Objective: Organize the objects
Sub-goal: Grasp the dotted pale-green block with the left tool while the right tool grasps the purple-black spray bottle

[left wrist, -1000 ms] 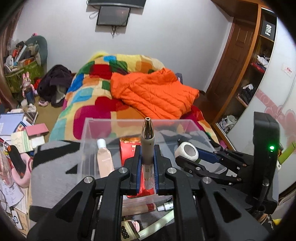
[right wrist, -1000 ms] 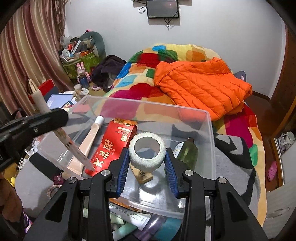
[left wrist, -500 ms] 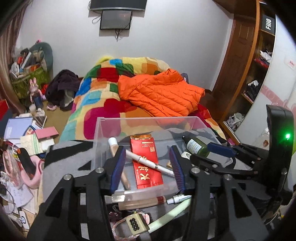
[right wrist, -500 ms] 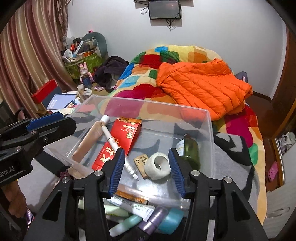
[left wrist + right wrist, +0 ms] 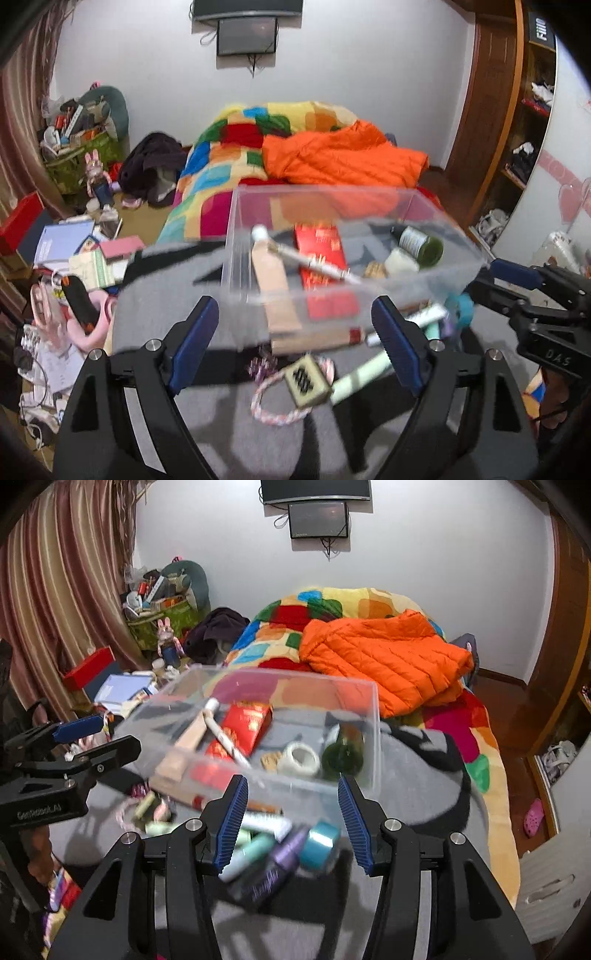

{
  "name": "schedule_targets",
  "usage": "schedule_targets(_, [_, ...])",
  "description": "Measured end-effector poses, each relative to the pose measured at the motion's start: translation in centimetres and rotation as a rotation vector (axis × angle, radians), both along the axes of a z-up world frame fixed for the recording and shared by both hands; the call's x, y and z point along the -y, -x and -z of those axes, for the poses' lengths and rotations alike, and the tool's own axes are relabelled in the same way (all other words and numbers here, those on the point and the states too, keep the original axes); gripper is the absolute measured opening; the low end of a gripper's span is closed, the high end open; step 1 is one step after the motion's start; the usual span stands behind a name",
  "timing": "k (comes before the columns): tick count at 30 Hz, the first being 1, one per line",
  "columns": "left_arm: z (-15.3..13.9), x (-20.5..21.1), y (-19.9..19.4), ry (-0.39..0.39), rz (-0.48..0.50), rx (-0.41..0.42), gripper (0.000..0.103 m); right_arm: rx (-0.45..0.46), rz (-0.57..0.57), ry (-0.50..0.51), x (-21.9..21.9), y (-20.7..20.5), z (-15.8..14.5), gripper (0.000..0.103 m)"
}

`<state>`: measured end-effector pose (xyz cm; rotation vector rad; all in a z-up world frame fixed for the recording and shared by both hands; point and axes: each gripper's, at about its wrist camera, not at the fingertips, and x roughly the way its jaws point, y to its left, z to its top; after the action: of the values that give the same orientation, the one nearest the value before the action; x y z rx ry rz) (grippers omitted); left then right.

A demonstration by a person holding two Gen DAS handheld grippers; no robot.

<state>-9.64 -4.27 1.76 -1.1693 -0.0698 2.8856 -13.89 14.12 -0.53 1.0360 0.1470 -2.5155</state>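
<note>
A clear plastic bin [image 5: 236, 221] [image 5: 375, 716] sits on a grey blanket. It holds a red box [image 5: 319, 240] [image 5: 245, 722], a beige tube [image 5: 267, 273], a white pen [image 5: 314, 262] [image 5: 225, 738], a white tape roll [image 5: 301, 757] and a green bottle [image 5: 421, 243] [image 5: 343, 753]. My left gripper [image 5: 297, 343] is open and empty, just before the bin's near wall. My right gripper [image 5: 293, 812] is open and empty over loose tubes [image 5: 258, 845] and a teal tape roll [image 5: 319, 843]. A small padlock on a pink cord [image 5: 306, 380] lies between my left fingers.
A bed with a patchwork quilt [image 5: 229, 158] and an orange jacket [image 5: 384, 657] lies behind the bin. Books and clutter [image 5: 70, 243] cover the floor at the left. A wooden wardrobe [image 5: 491, 122] stands at the right. Each gripper shows at the other view's edge.
My left gripper let the pen go and my right let the tape roll go; both now lie in the bin. Both grippers opened and drew back toward the loose items in front.
</note>
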Motion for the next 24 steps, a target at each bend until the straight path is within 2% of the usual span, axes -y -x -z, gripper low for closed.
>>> schedule_targets(5, [2.2, 0.5, -0.9, -0.013, -0.012, 0.051, 0.085, 0.072, 0.003, -0.007, -0.2, -1.0, 2.4, 0.047])
schedule_targets(8, [3.3, 0.6, -1.1, -0.037, 0.002, 0.089, 0.08, 0.119, -0.006, -0.006, -0.1, -1.1, 3.9, 0.047])
schedule_targets(10, [4.2, 0.5, -1.0, -0.05, 0.012, 0.121, 0.068, 0.143, -0.012, -0.009, 0.3, -1.0, 4.9, 0.047])
schedule_targets(13, [5.0, 0.4, -0.8, -0.079, 0.031, 0.16, 0.055, 0.155, -0.017, 0.012, 0.5, -1.2, 5.6, 0.047])
schedule_targets(17, [5.4, 0.1, -0.8, -0.105, 0.047, 0.161, 0.05, 0.142, -0.011, 0.009, 0.2, -1.6, 5.5, 0.047])
schedule_targets(21, [5.5, 0.3, -1.0, -0.154, 0.052, 0.158, 0.034, 0.15, -0.001, 0.039, -0.8, -1.8, 5.4, 0.047])
schedule_targets(22, [5.5, 0.4, -1.1, -0.159, 0.05, 0.157, 0.033, 0.154, 0.002, 0.047, -1.1, -1.8, 5.4, 0.047])
schedule_targets(24, [5.4, 0.8, -1.5, -0.169, 0.046, 0.155, 0.031, 0.161, 0.007, 0.067, -1.6, -2.0, 5.2, 0.042])
